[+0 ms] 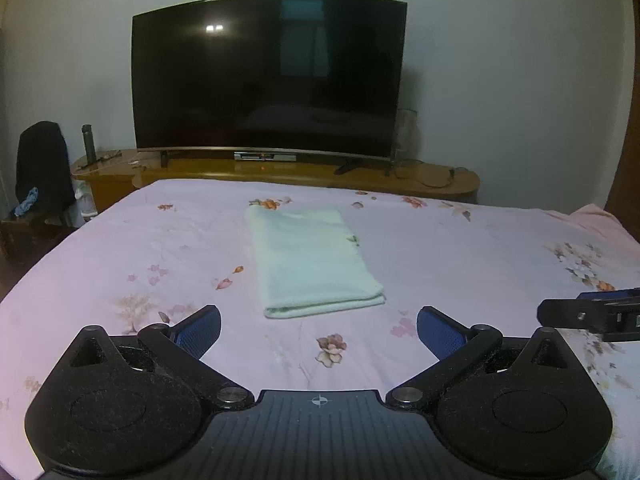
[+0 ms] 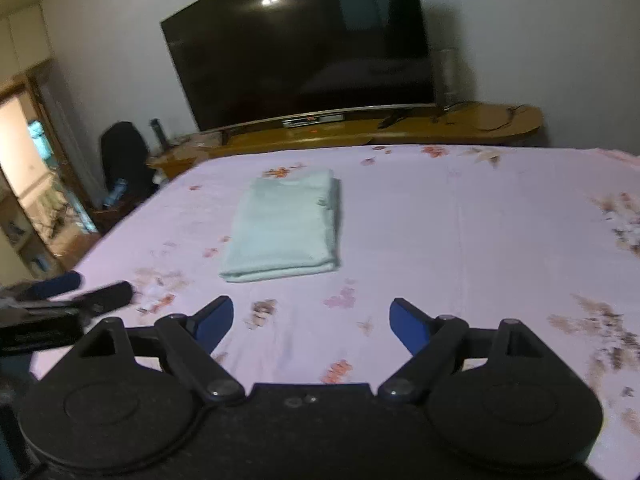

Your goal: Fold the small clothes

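Towel [image 1: 314, 258] first — pale mint, folded into a neat rectangle, lying flat on the pink flowered bedsheet [image 1: 460, 248] near the middle of the bed, its thick folded edge turned toward me. From my right wrist camera the same towel [image 2: 282, 226] sits ahead and a little to the left, layers stacked at its near edge and along its right side.

My left gripper [image 1: 319, 330] hangs over the sheet just short of the towel, blue pads spread wide with nothing but printed flowers between them. My right gripper [image 2: 312, 322] stands the same way — fingers far apart, clear of the cloth, bare sheet in the gap. Neither claw touches the towel.

Off to the right in the left view I catch the side of my right gripper's dark finger over the sheet; in the right view my left gripper shows at the far left edge, blurred, one blue pad and one black finger.

Beyond the foot of the bed, a big dark television [image 1: 268, 76] stands on a long wooden cabinet [image 1: 280, 172], screen off, a ceiling light reflected in it. A dark flask [image 1: 88, 142] stands upright at the cabinet's left end, and a black bag [image 1: 42, 164] sits on something low beside it. Cables trail across the cabinet's right end.
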A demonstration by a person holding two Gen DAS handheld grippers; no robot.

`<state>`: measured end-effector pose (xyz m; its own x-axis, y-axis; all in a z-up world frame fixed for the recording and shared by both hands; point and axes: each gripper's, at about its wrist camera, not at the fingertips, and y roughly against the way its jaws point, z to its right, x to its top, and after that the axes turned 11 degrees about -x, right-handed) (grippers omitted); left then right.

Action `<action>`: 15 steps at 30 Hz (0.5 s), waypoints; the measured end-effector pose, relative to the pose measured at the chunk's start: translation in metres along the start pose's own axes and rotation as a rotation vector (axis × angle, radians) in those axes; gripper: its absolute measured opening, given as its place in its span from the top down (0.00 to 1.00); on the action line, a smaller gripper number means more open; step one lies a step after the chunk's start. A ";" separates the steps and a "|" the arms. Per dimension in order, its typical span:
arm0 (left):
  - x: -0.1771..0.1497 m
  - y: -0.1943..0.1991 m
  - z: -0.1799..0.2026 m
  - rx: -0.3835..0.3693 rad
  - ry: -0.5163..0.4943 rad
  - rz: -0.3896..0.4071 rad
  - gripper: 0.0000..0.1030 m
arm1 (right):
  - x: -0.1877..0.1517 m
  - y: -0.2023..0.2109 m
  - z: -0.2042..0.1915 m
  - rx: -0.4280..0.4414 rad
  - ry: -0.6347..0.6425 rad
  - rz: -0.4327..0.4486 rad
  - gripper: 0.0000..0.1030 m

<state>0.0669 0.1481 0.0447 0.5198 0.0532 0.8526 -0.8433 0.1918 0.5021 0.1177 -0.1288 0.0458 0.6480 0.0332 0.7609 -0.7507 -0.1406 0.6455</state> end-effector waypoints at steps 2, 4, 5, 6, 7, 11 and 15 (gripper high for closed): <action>0.000 0.006 0.004 0.009 -0.010 0.010 0.00 | -0.003 0.004 -0.001 -0.029 0.011 0.013 0.17; 0.000 0.014 0.008 0.008 -0.016 0.024 0.00 | -0.005 0.012 -0.001 -0.037 0.012 0.034 0.17; 0.000 0.016 0.009 0.006 -0.014 0.025 0.00 | -0.007 0.019 -0.003 -0.041 0.014 0.045 0.17; -0.001 0.019 0.011 0.000 -0.011 0.030 0.00 | -0.007 0.021 -0.004 -0.044 0.021 0.052 0.17; -0.001 0.021 0.011 -0.001 -0.010 0.037 0.00 | -0.007 0.024 -0.004 -0.046 0.026 0.056 0.17; -0.003 0.026 0.016 -0.005 -0.015 0.042 0.00 | -0.007 0.032 -0.007 -0.048 0.027 0.075 0.17; -0.005 0.028 0.020 -0.009 -0.016 0.042 0.00 | -0.010 0.036 -0.008 -0.050 0.032 0.073 0.17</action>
<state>0.0378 0.1337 0.0574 0.4817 0.0459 0.8751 -0.8630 0.1985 0.4646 0.0832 -0.1262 0.0613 0.5877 0.0560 0.8071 -0.8017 -0.0943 0.5903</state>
